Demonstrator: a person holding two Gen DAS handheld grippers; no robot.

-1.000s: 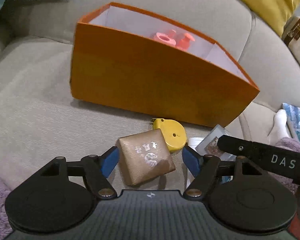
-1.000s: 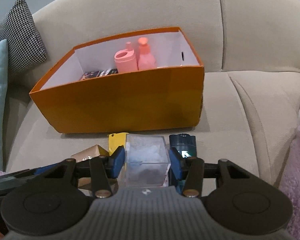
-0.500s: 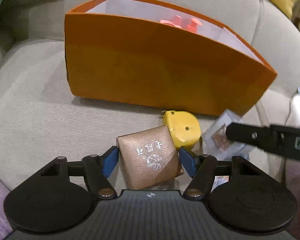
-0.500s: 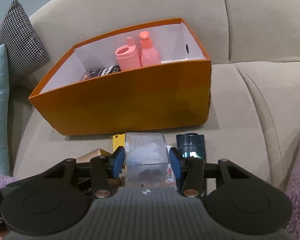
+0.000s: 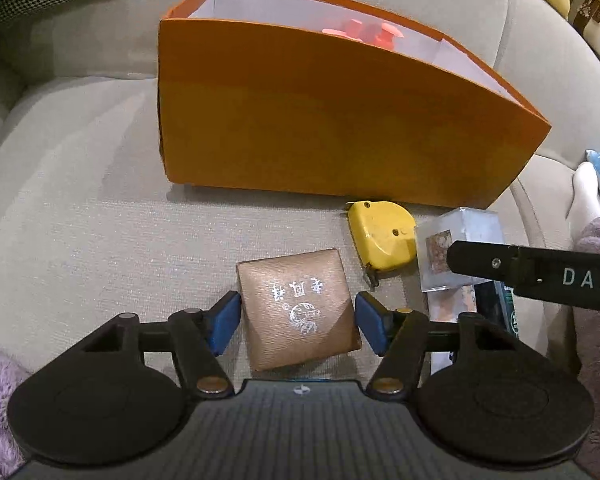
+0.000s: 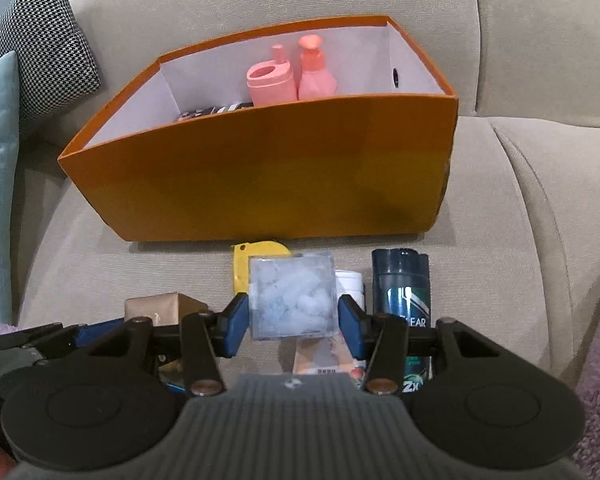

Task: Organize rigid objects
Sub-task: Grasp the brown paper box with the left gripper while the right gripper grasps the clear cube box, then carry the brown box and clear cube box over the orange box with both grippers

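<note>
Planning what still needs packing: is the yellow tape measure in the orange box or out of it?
Out. The tape measure lies on the sofa cushion, just in front of the orange box's front wall.

A: what's sitting on the beige sofa cushion (image 5: 80, 208) rn?

B: orange box (image 5: 320, 120) sitting beyond the grippers, yellow tape measure (image 5: 382, 236) lying just in front of it, bronze gift box (image 5: 296, 308) resting between the left gripper's (image 5: 296, 320) pads.
</note>
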